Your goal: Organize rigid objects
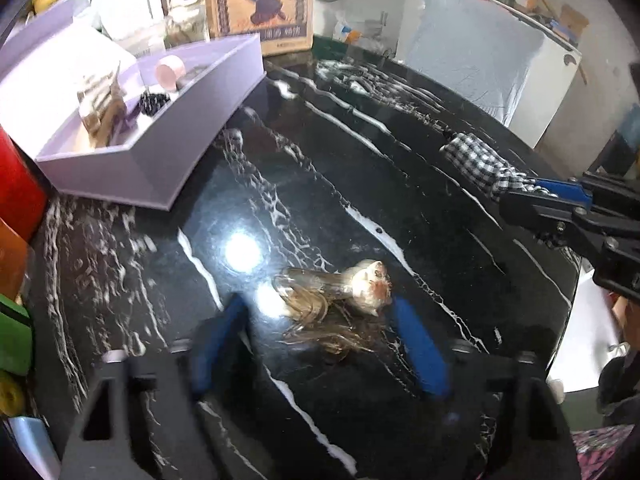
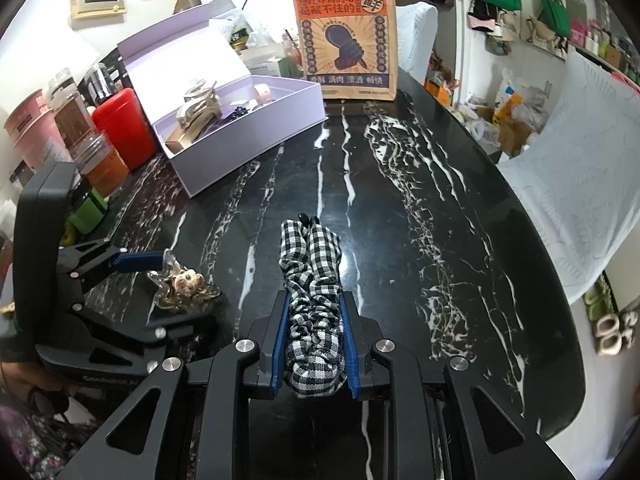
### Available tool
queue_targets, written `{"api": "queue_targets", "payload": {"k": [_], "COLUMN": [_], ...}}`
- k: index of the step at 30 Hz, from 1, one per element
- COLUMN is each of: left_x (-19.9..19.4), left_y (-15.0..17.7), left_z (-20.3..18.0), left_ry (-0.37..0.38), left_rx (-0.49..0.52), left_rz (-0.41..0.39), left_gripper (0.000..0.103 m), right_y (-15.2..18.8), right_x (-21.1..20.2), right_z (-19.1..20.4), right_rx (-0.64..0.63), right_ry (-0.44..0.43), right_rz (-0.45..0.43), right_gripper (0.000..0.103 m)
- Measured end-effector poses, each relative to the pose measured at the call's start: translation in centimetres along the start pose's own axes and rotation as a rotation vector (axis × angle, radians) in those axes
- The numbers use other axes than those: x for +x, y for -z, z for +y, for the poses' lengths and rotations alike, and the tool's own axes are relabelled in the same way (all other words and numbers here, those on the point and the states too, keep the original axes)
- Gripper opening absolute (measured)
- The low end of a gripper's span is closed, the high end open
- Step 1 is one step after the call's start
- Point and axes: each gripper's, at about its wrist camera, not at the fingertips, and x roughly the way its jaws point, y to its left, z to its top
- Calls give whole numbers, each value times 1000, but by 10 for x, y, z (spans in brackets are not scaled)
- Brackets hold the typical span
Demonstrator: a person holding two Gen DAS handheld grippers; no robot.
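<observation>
Black marble table (image 2: 400, 200): one doll (image 2: 186, 286) | one checked scrunchie (image 2: 312, 280) pinched by right gripper (image 2: 314, 320) | left gripper (image 1: 320, 320) straddles doll, unclamped

We see bright overhead light glaring off the glossy black marble table (image 1: 400, 168) as two white hotspots; the left view is smeared with motion blur, the right one sharp, both bowed and dark-cornered

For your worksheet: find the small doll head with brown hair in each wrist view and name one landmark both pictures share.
Left wrist view: doll head lies low centre on the black marble table, between the left gripper's blue fingers.
Right wrist view: doll head sits at middle left.
Shared landmark: the open lilac box.
</observation>
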Motion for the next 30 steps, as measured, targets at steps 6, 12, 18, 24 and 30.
{"api": "queue_targets", "payload": {"k": [6, 12, 18, 24, 30], "left_x": [-3, -11, -25, -36, -45], "left_y": [1, -5, -8, -13, -22], "left_z": [2, 6, 9, 21, 38], "left_ry": [24, 37, 22, -3, -33], "left_rx": [8, -5, -4, -30, -56], "left_rz": [11, -14, -40, -52, -77], "left_gripper": [55, 55, 55, 55, 55], "right_y": [-3, -5, -9, -20, -36], "right_x": [2, 2, 2, 2, 2], "right_z": [-2, 0, 5, 15, 30], "right_rx": [18, 12, -1, -36, -91], "right_ry": [0, -8, -24, -52, -87], "right_rz": [1, -1, -6, -17, -36], "right_gripper": [23, 23, 23, 23, 23]}}
